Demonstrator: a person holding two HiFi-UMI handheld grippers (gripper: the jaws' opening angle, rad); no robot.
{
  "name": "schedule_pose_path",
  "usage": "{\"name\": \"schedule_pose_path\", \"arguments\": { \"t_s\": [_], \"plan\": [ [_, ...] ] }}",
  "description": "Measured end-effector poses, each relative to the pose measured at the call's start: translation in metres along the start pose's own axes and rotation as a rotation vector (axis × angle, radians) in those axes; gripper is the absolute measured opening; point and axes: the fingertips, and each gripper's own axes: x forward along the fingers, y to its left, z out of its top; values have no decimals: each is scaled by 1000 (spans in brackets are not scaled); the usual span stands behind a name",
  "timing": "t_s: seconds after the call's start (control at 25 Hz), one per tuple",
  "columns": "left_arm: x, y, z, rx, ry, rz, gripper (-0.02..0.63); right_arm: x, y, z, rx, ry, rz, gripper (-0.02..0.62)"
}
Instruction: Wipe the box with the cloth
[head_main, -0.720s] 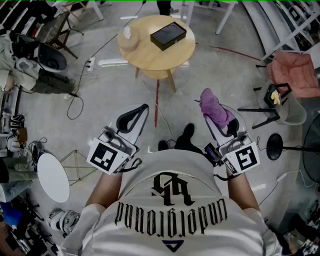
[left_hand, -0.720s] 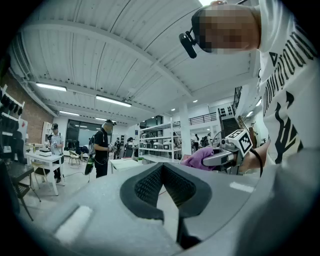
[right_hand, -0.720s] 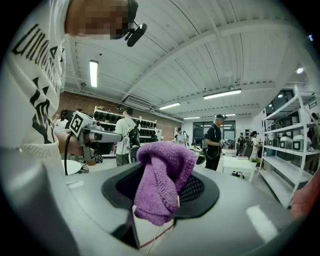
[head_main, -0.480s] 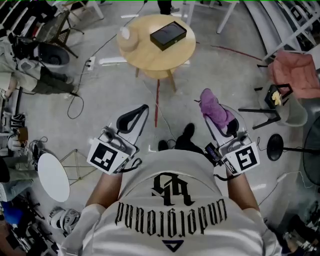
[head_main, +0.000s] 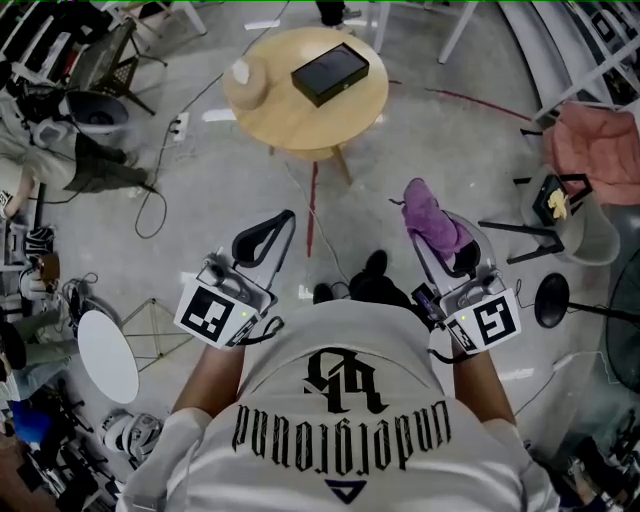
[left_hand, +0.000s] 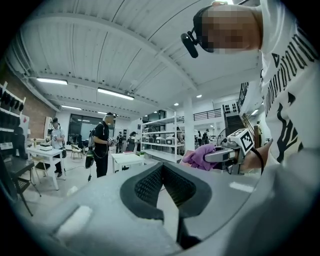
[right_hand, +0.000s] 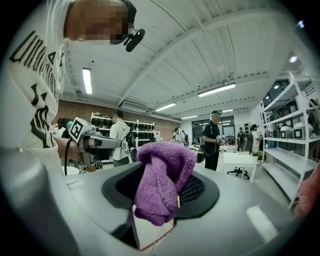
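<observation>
Two fingers (right_hand: 200, 192) of our right gripper (head_main: 440, 240) pinch the soft, floppy cloth (head_main: 428, 212), best held bunched we think, our left gripper (head_main: 272, 232) has its fingers pressed together, and the box (head_main: 330, 73) sits well apart on the desk (head_main: 300, 120).

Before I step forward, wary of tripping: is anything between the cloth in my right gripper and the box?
Nothing visible: only floor with a red line between the cloth and the table bearing the box.

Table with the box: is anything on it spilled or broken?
Nothing stands out. The box lies flat on the table, with a small pale thing near the left edge; no spill shows. The cloth is bunched in the right gripper, not dropped.
</observation>
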Motion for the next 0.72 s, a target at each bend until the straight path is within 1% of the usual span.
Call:
{"name": "schedule_pose_path", "arguments": {
  "t_s": [0.16,0.44,0.6,0.72],
  "plan": [
    [55,7,-1,-2,5,8,6,3,-56,-6,6,4,-5,176],
    [155,19,11,-6,4,52,6,-2,-166,-7,5,17,4,178],
    [191,21,13,-4,11,79,6,-5,-206,-12,11,20,21,178],
    [208,25,9,-14,19,91,6,-1,-227,-19,49,18,27,178]
  ]
}}
